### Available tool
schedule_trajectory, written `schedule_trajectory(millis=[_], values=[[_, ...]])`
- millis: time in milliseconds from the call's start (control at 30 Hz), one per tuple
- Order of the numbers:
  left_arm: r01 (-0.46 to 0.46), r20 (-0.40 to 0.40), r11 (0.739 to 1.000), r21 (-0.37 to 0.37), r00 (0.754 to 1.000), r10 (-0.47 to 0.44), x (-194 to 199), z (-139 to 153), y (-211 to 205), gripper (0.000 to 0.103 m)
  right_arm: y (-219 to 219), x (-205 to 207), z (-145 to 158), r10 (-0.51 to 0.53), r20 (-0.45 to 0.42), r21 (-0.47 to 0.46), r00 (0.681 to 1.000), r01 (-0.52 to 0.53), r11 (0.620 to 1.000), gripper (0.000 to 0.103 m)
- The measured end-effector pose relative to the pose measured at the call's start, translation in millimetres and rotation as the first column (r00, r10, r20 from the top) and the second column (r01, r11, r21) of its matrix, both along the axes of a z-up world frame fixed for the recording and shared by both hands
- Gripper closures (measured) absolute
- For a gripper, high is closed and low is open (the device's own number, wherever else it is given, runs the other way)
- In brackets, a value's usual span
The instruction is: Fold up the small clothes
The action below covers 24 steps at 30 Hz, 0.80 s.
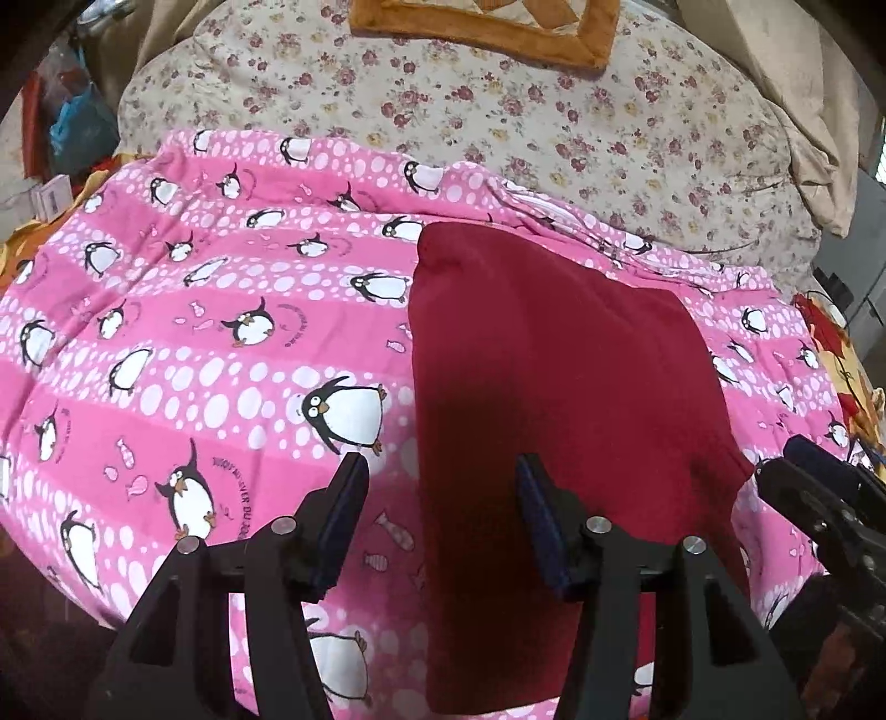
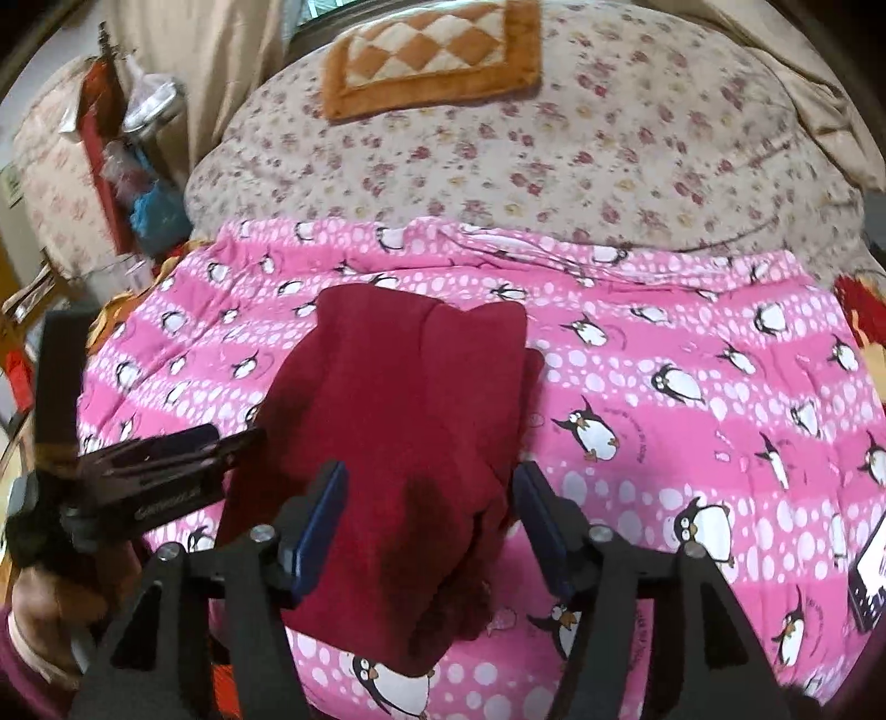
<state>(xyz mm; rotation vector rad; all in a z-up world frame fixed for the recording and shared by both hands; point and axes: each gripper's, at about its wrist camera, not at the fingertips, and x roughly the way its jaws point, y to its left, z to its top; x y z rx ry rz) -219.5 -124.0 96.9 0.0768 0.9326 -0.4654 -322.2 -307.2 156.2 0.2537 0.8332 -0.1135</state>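
Item: dark red garment (image 1: 554, 387), folded into a long strip, lying flat on the pink penguin-print sheet (image 1: 194, 332), which is spread over a floral quilt (image 1: 554, 111). An orange-bordered checked cushion (image 2: 432, 50) rests on the quilt at 12 o'clock.

Left gripper (image 1: 443, 476): jaws apart, nothing clamped; its right pad hangs over the garment's left edge, its left pad over the sheet.

Right gripper (image 2: 429, 487): jaws wide, straddling the garment's bunched near end; pads appear clear of the cloth, though contact is hard to judge. The left gripper sits at its 9 o'clock.
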Motion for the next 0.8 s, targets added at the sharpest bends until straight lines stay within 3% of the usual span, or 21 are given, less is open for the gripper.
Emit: schedule_trajectory(millis=[200, 433, 800], values=[[-0.006, 0.040, 1.000, 0.008, 0.999, 0.005, -6.7, 6.9, 1.4, 0.068, 9.6, -1.5, -3.4, -0.037, 0.012, -0.054, 0.999, 0.037, 0.998, 0.019], [-0.008, 0.087, 0.999, 0.042, 0.996, 0.004, -11.4, 8.3, -0.3, 0.068, 8.9, 4.9, -7.2, -0.071, 0.007, -0.050, 0.997, 0.072, 0.996, 0.015], [-0.028, 0.095, 0.999, 0.023, 0.995, 0.025, -11.8, 5.9, 0.9, 0.068, 4.0, 11.0, -15.0, -0.112, -0.018, -0.025, 0.994, 0.111, 0.994, 0.014]])
